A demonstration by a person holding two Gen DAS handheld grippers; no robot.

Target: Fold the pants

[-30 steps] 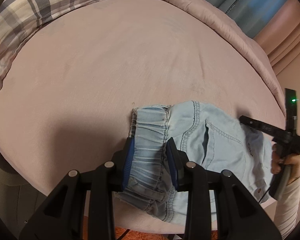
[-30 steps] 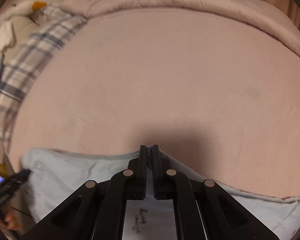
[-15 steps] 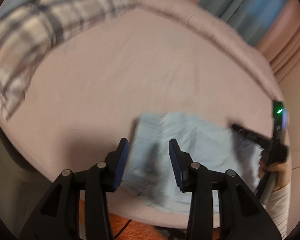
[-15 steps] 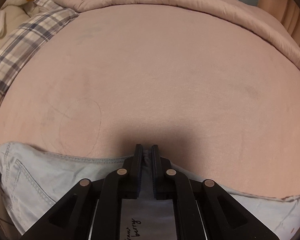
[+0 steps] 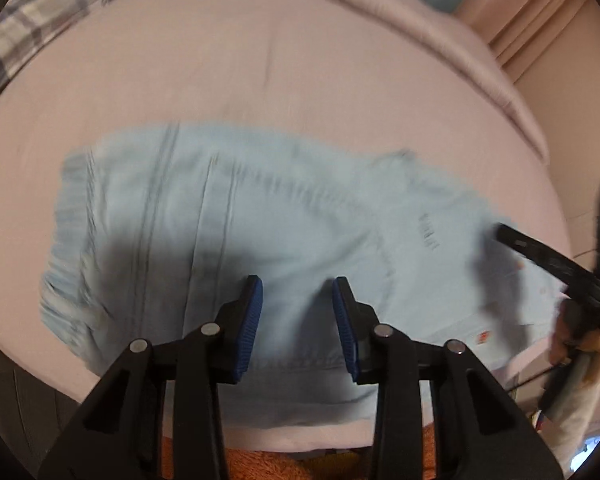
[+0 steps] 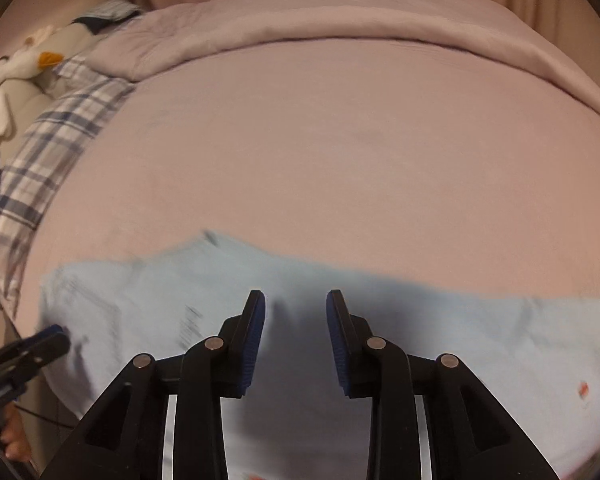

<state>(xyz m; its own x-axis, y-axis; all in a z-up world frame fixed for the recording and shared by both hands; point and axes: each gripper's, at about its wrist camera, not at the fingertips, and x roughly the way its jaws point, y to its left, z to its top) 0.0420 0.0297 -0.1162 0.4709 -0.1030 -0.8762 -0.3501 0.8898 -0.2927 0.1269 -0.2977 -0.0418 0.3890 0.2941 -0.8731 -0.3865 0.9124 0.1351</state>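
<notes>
Light blue denim pants point(image 5: 220, 208) lie flat on the pink bed sheet point(image 5: 220, 60), waistband at the left, motion-blurred. My left gripper point(image 5: 297, 284) hovers over their near middle; its blue pads are apart and closing, and nothing is pinched between them. In the right wrist view the pants point(image 6: 500, 340) stretch across the near edge of the bed. My right gripper point(image 6: 296, 296) is above them with its jaws opening and no cloth between the pads. The right gripper's black fingers point(image 5: 540, 256), held in a hand point(image 5: 568, 336), show at the right of the left wrist view.
A plaid pillow point(image 6: 40, 168) lies at the bed's left. A folded pink quilt point(image 6: 340, 28) runs along the far side. A white plush duck point(image 6: 16, 68) sits beyond the pillow. An orange rug point(image 5: 260, 464) lies below the bed's near edge.
My left gripper let go of the elastic waistband and moved right over the pants. My right gripper, which was shut on the cloth's edge, has opened and lifted off it.
</notes>
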